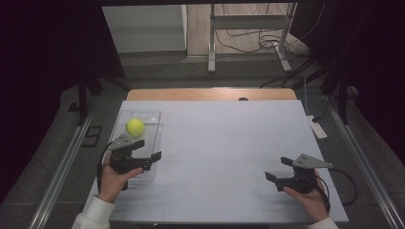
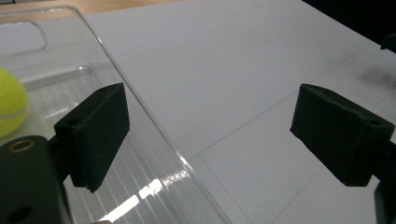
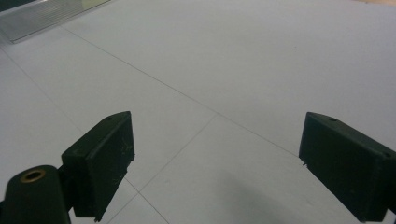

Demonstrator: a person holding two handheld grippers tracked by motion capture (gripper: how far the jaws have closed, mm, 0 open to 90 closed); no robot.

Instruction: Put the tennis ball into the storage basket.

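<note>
A yellow-green tennis ball (image 1: 135, 127) lies in a clear plastic tray (image 1: 154, 117) at the table's left side; in the left gripper view the ball (image 2: 10, 108) sits at the far left inside the tray (image 2: 140, 107). My left gripper (image 1: 147, 149) hovers over the tray's near right wall, open, one jaw over the tray and one over the table, with nothing between them. My right gripper (image 1: 278, 168) rests low at the right front of the table, open and holding nothing.
The white table top (image 1: 229, 138) has faint seam lines and a wooden strip (image 1: 210, 94) along its far edge. A white power strip (image 1: 317, 128) lies at the right edge. Beyond the table stand a metal frame (image 1: 248, 36) and cables on the floor.
</note>
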